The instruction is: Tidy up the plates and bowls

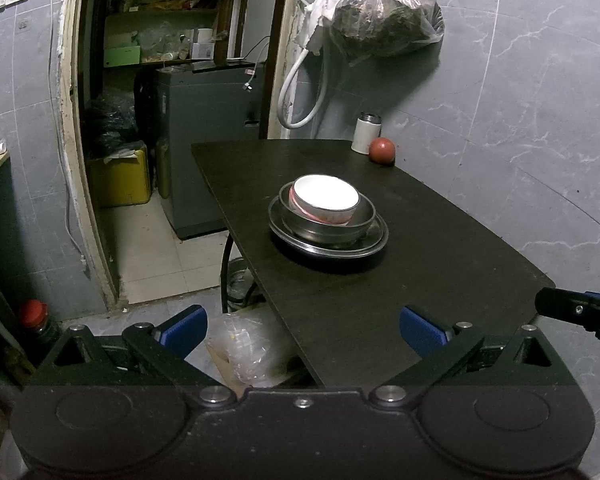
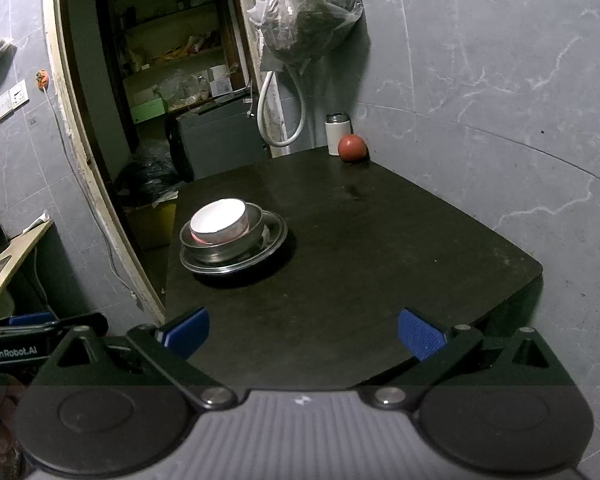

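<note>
Both sets of jaws stand wide apart and hold nothing: the left gripper (image 1: 302,330) hangs at the near edge of the desk (image 1: 440,264), the right gripper (image 2: 303,332) beside it. The stack lies straight ahead of the left jaws and ahead-left of the right, so the left looks nearer. Counted: one white bowl (image 1: 326,199) nested in one steel bowl (image 1: 328,228), on one steel plate (image 1: 374,242). Round, no long axis.
</note>
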A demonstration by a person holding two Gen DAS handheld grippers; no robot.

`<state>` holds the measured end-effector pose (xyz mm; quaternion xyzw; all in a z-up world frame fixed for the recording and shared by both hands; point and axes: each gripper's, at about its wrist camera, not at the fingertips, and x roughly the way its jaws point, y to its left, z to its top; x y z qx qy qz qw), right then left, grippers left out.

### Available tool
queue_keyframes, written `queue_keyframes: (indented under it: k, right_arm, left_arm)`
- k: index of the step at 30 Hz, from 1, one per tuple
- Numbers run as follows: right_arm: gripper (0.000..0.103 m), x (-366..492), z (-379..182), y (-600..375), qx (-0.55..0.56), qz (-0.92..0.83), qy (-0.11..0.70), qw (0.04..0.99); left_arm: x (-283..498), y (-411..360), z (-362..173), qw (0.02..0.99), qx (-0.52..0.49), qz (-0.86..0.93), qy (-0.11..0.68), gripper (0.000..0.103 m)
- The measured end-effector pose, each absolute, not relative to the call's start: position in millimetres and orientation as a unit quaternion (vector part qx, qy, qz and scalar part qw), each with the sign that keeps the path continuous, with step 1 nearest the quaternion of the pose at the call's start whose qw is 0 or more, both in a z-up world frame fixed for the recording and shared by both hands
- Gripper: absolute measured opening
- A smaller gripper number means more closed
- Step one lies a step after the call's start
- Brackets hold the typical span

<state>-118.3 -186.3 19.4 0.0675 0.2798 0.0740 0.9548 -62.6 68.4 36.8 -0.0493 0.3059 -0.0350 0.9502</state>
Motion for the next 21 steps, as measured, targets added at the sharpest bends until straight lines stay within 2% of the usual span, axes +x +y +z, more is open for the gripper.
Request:
queue_keyframes:
  k: [21]
  right_arm:
    - [0.103, -115.8, 19.7, -185.8, 0.067, 0.074, 0.282, 0.954]
  left_arm:
    - [-62.2, 68.6, 37.1, 0.950, -0.049, -0.035, 0.306, 0.102]
